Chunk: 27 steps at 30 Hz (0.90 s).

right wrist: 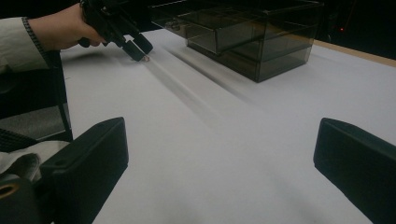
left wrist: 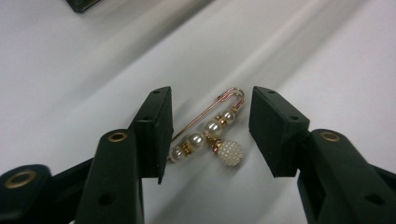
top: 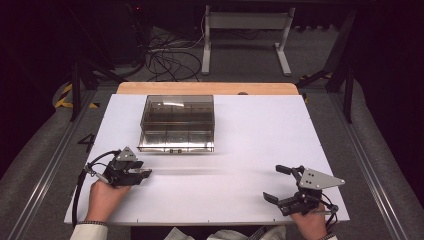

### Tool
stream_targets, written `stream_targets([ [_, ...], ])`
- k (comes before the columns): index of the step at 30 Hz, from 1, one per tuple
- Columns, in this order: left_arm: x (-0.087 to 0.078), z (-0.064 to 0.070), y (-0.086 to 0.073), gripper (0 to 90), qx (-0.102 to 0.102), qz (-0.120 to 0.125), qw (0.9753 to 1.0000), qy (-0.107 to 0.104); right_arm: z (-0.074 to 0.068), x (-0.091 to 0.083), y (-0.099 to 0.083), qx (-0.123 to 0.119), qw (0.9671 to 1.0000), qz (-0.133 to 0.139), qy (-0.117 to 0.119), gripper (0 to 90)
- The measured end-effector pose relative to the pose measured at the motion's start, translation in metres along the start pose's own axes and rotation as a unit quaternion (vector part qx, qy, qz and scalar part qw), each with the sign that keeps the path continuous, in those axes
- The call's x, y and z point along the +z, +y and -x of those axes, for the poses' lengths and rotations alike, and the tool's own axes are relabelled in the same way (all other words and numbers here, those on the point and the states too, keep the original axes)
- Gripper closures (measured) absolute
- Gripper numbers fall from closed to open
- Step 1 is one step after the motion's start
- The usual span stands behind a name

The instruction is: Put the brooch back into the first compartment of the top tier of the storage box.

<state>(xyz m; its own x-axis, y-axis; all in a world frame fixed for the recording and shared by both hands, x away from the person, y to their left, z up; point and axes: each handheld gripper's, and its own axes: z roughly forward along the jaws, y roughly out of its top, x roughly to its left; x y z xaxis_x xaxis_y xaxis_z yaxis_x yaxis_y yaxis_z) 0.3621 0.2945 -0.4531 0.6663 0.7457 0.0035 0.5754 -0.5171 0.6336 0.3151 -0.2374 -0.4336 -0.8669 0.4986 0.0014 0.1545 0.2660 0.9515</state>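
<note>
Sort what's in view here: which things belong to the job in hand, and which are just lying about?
In the job:
left claw, open around the pin
pearl brooch pin
smoked drawer box, likely its destination

Lying about:
right claw, open, idle
white table
floor cables

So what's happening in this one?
A person works at a white table with a gripper in each hand. The left gripper has its jaws open around a gold pin with pearl beads lying on the table, not yet clamped. The right gripper rests open, apart. A smoky clear drawer box stands farther back.
</note>
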Motion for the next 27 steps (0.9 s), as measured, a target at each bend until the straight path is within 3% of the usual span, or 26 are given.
stream_targets([
  [17,0.0004,0.0014,-0.0013,55.9,0.016,-0.001,0.9998,0.009,0.0001,-0.0002,-0.0001,0.002,1.0,0.001,0.002,3.9],
  [27,-0.0011,0.0042,-0.0013,76.5,0.025,-0.004,0.9997,0.001,0.0003,0.0004,-0.0003,0.003,1.0,0.001,0.005,3.9],
])
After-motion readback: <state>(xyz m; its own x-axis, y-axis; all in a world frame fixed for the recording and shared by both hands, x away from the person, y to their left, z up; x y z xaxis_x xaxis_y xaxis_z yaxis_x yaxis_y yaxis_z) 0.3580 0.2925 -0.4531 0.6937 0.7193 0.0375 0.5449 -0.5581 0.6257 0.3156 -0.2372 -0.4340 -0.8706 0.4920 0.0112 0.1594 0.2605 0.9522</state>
